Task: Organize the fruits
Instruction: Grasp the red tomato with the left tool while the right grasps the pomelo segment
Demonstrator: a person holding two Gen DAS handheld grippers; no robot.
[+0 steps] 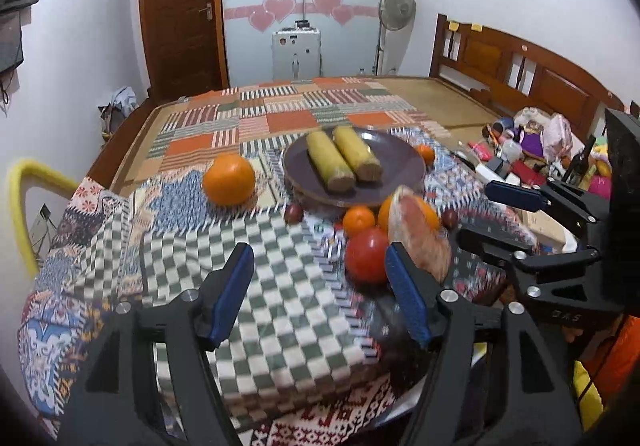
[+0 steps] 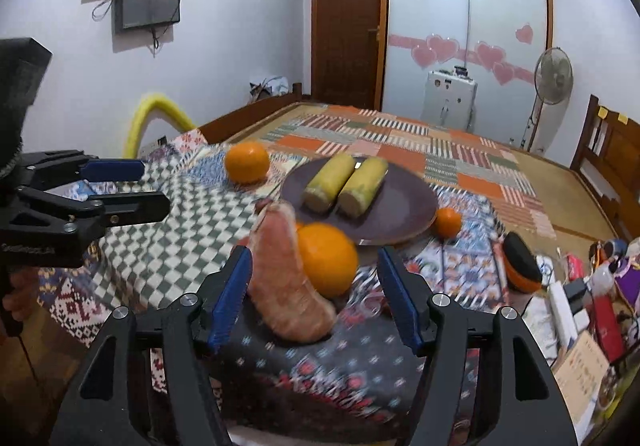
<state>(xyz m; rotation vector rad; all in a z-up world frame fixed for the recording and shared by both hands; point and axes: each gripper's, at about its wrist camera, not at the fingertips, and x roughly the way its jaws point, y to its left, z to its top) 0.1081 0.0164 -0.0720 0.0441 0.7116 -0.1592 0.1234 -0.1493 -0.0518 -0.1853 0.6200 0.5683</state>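
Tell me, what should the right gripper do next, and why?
Probably ease forward and close on the pomelo wedge. The right gripper is open with the wedge just ahead between its fingers, and only two corn cobs lie on the plate.

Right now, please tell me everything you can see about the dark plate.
The dark plate is round, shallow and brownish purple, with a smooth, slightly glossy surface. It sits level on the patchwork cloth and holds two yellow corn cobs lying side by side. A small orange lies against its rim; more fruit lies in front of it. No gripper touches it.
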